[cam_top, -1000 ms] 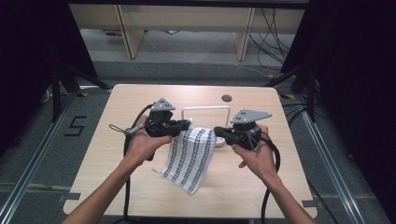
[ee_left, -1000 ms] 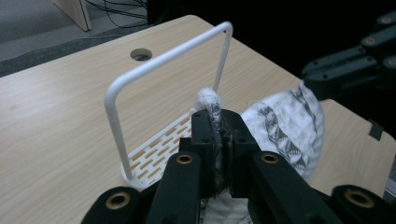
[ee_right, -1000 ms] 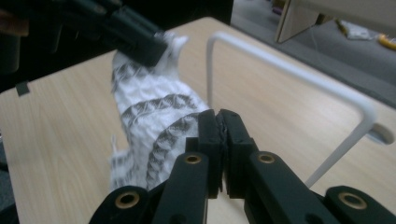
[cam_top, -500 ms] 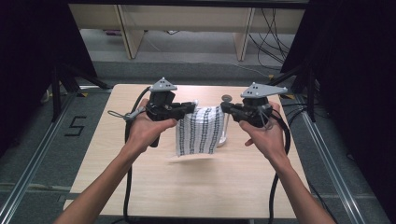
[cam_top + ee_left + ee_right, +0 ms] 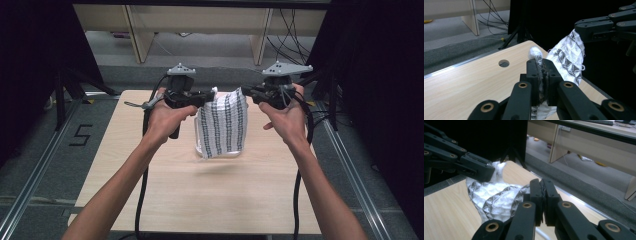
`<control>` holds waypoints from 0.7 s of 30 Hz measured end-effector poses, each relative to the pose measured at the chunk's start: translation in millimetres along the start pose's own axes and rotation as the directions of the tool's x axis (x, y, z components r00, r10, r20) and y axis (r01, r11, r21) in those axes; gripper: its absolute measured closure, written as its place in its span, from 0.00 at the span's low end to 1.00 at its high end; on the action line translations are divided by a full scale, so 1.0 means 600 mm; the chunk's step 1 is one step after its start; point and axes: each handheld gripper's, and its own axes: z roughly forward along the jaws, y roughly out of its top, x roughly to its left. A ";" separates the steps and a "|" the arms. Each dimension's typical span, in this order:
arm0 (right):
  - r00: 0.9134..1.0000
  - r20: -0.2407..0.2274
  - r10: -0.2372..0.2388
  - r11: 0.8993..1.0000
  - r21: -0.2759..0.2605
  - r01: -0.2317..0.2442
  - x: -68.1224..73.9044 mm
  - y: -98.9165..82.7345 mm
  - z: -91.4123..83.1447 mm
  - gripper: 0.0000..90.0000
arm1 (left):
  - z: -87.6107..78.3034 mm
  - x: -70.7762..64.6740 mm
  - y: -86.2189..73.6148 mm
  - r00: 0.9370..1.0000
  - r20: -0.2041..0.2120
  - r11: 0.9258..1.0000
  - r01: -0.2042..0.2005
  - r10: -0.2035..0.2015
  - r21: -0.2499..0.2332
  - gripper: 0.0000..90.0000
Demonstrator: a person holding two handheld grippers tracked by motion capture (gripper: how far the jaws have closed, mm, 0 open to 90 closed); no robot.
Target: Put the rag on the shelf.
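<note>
At center frame, my left hand-held gripper (image 5: 204,96) and right hand-held gripper (image 5: 246,92) each clamp an upper corner of the striped cloth (image 5: 223,125), which hangs above the wooden surface (image 5: 150,190).

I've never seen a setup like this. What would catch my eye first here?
Most striking is the patterned cloth hanging in the air above the wooden table, stretched between two hand-held tools. The left gripper and the right gripper each pinch an upper corner, jaws shut on the fabric. Beyond the table's far edge lie a grey floor and tangled cables.
</note>
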 end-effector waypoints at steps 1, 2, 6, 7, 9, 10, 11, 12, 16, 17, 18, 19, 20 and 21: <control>1.000 0.008 -0.006 1.000 -0.003 0.006 -0.006 0.004 0.003 0.99 | 0.006 0.003 0.006 1.000 -0.006 1.000 0.004 -0.004 -0.008 0.93; 1.000 0.008 -0.006 1.000 -0.003 0.006 -0.006 0.004 0.003 0.99 | 0.006 0.003 0.006 1.000 -0.006 1.000 0.004 -0.004 -0.008 0.93; 1.000 0.014 0.019 1.000 -0.013 -0.019 -0.021 0.013 0.017 0.99 | 0.012 0.010 0.021 1.000 -0.018 1.000 0.016 -0.016 -0.023 0.93; 1.000 0.014 0.019 1.000 -0.013 -0.019 -0.021 0.013 0.017 0.99 | 0.013 0.012 0.025 1.000 -0.023 0.999 0.021 -0.021 -0.026 0.93; 0.999 0.018 0.042 0.999 -0.019 -0.041 -0.026 0.018 0.023 0.99 | 0.016 0.017 0.034 0.999 -0.027 0.999 0.027 -0.028 -0.032 0.93; 0.999 0.022 0.041 0.999 -0.020 -0.041 -0.033 0.021 0.028 0.99 | 0.021 0.022 0.041 0.999 -0.032 0.999 0.030 -0.031 -0.037 0.93; 0.999 0.022 0.041 0.999 -0.020 -0.041 -0.033 0.021 0.028 0.99 | 0.021 0.022 0.041 0.999 -0.032 0.999 0.030 -0.031 -0.037 0.93; 0.999 0.022 0.036 0.999 -0.029 -0.036 -0.039 0.025 0.033 0.98 | 0.024 0.025 0.044 0.999 -0.033 0.998 0.035 -0.037 -0.045 0.93; 0.998 0.034 0.047 0.998 -0.033 -0.046 -0.049 0.028 0.044 0.99 | 0.040 0.041 0.053 0.997 -0.036 0.996 0.067 -0.069 -0.056 0.93; 0.998 0.037 0.049 0.998 -0.029 -0.048 -0.054 0.030 0.048 0.98 | 0.044 0.046 0.055 0.996 -0.040 0.996 0.073 -0.076 -0.052 0.93; 0.997 0.038 0.070 0.997 -0.024 -0.069 -0.056 0.030 0.052 0.98 | 0.049 0.050 0.055 0.996 -0.039 0.995 0.082 -0.085 -0.060 0.93; 0.996 0.043 0.079 0.997 -0.019 -0.078 -0.058 0.029 0.055 0.98 | 0.055 0.056 0.056 0.995 -0.041 0.994 0.093 -0.096 -0.057 0.93; 0.995 0.058 0.079 0.997 -0.016 -0.078 -0.068 0.028 0.068 0.98 | 0.062 0.061 0.055 0.994 -0.037 0.992 0.104 -0.106 -0.065 0.93; 0.994 0.056 0.093 0.996 -0.006 -0.093 -0.069 0.027 0.072 0.98 | 0.071 0.069 0.054 0.992 -0.043 0.992 0.115 -0.118 -0.059 0.93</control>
